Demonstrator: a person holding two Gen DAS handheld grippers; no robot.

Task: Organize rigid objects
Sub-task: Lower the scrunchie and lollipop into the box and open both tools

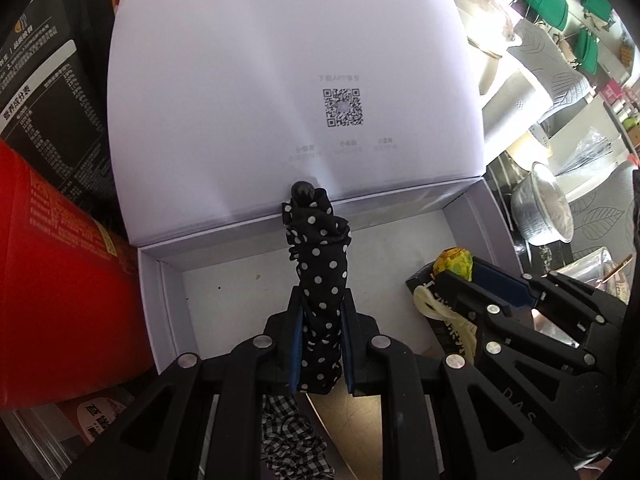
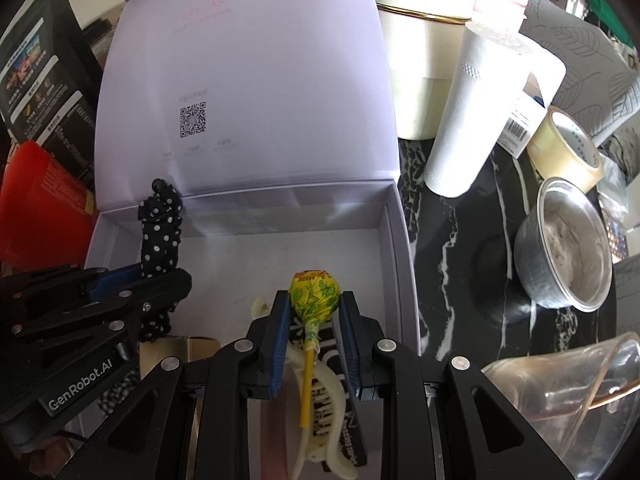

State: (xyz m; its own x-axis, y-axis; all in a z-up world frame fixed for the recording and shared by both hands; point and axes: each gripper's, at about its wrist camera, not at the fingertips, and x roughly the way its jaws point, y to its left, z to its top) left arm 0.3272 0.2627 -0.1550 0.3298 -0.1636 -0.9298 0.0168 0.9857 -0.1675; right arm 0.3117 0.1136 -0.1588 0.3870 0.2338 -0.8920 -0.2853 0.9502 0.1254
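We see the left gripper (image 1: 320, 320) with its jaws clamped on a black polka-dot hair tie (image 1: 320, 256), which stands up over the near left part of the open white box (image 2: 396, 240). The right gripper (image 2: 314, 320) has its jaws clamped on the yellow-wrapped lollipop (image 2: 314, 296), head up and stick pointing toward us, over the box's near edge. A cream hair claw (image 2: 320, 396) lies beneath the stick on a black packet (image 2: 352, 440). The box's lid (image 1: 280, 80) stands raised at the far side. To the right on the dark marbled counter (image 2: 460, 280) stand a paper roll (image 2: 476, 116), a tape roll (image 2: 568, 148) and a foil cup (image 2: 568, 240).
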